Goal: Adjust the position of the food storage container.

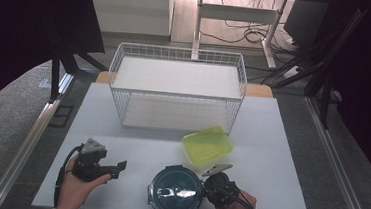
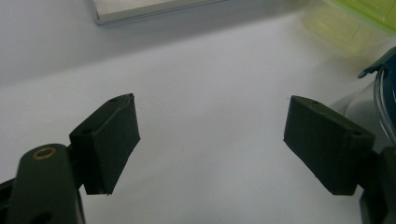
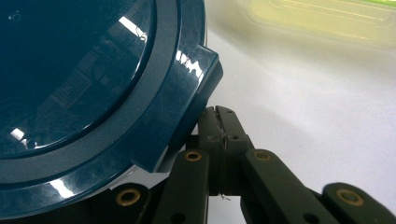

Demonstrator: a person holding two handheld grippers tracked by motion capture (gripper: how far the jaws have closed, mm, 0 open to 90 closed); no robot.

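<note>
The round blue container [image 1: 175, 193] sits at the near edge of the bench [image 1: 279, 157], the green box [image 1: 207, 145] just beyond it. The right tongs [image 3: 223, 122] are closed, jaws together, seemingly touching its lid tab. The left tongs [image 2: 210, 135] gape open over bare bench at the near left.

One round blue container [image 1: 175, 192], one yellow-green lidded box [image 1: 207, 144], one white wire basket [image 1: 179, 59] and two tools.

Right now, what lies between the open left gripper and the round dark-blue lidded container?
Nothing: bare white table separates the left gripper from the round dark-blue lidded container, clearest in the high view.
</note>
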